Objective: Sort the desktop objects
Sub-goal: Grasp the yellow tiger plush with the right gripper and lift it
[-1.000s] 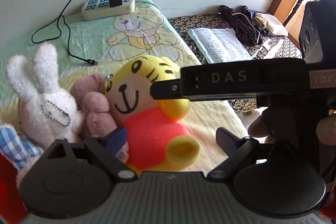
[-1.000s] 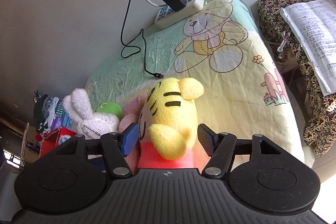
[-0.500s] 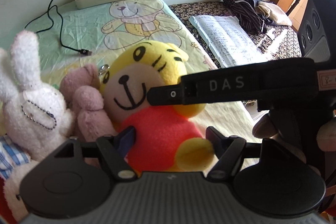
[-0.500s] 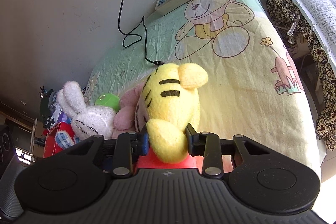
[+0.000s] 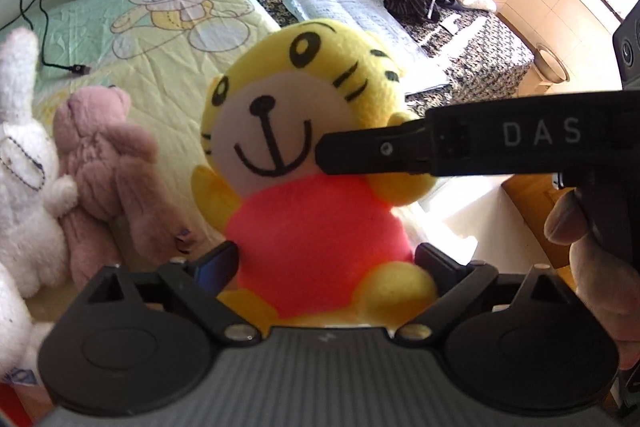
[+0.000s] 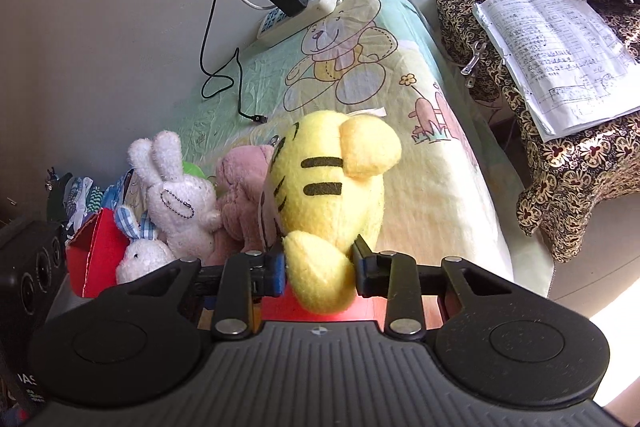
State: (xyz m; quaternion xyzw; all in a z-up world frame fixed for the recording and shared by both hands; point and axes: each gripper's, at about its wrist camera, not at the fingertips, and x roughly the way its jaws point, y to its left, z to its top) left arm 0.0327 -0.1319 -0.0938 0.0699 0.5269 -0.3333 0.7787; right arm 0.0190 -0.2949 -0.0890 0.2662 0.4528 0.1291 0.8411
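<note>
Your right gripper (image 6: 318, 269) has its jaws pinched on one arm of the yellow tiger toy (image 6: 328, 187), which hangs above the bed (image 6: 440, 195). Your left gripper (image 5: 326, 265) has its jaws spread either side of the toy's red body. A pink bear (image 5: 100, 163) lies beside it.

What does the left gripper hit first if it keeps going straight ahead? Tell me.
The yellow tiger plush. Its red body sits between the open fingers of the left gripper, directly ahead, though depth is hard to judge. The right gripper is already shut on the plush's arm.
</note>
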